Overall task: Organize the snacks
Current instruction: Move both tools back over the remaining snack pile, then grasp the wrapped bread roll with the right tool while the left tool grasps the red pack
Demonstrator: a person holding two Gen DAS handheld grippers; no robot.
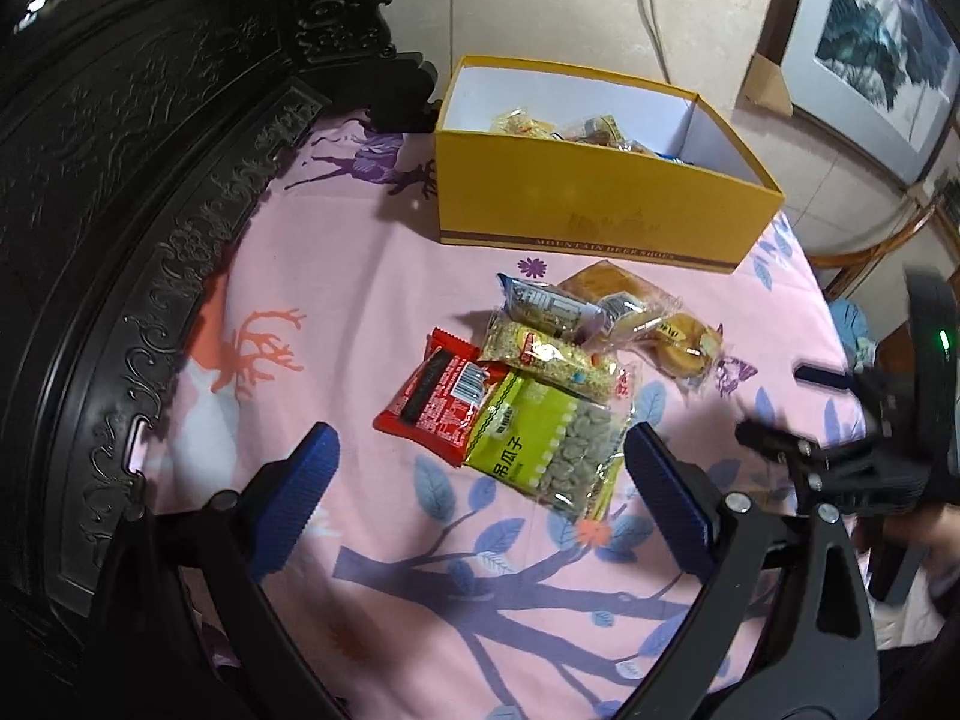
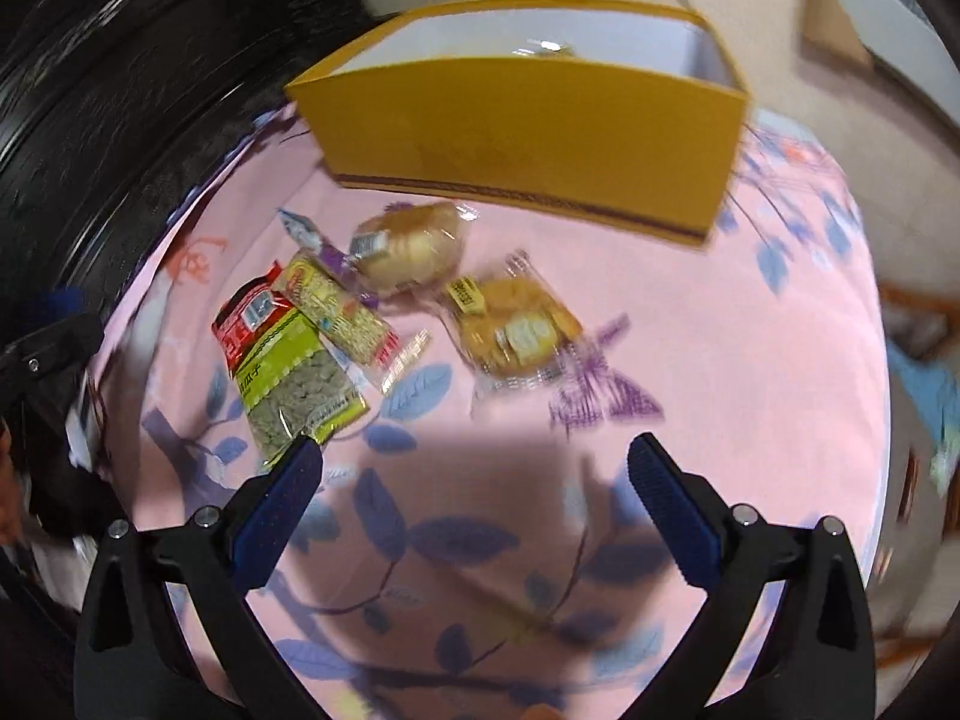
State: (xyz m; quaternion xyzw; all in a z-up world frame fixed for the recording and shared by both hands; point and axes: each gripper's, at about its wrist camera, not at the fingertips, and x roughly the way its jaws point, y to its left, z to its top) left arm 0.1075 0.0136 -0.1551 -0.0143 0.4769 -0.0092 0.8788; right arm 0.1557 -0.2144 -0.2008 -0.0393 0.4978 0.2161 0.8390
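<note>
A pile of snack packets lies on the pink cloth: a green seed packet [image 1: 546, 450] [image 2: 294, 372], a red packet [image 1: 435, 396] [image 2: 246, 318], a clear grain bar [image 1: 552, 354] [image 2: 342, 312], a blue-white packet [image 1: 546, 300] and two wrapped cakes [image 1: 684, 342] [image 2: 516, 324] [image 2: 408, 246]. A yellow box [image 1: 600, 210] [image 2: 540, 138] behind them holds several snacks. My left gripper [image 1: 480, 456] is open and empty, just in front of the green packet. My right gripper [image 2: 474, 462] is open and empty, hovering in front of the pile; its view is blurred. It also shows at the right of the left wrist view [image 1: 828, 414].
Dark carved wooden furniture [image 1: 150, 210] borders the cloth on the left. The cloth [image 1: 360, 300] ends at an edge on the right, with tiled floor [image 1: 570, 0], a framed picture [image 1: 870, 48] and a chair [image 1: 870, 252] beyond.
</note>
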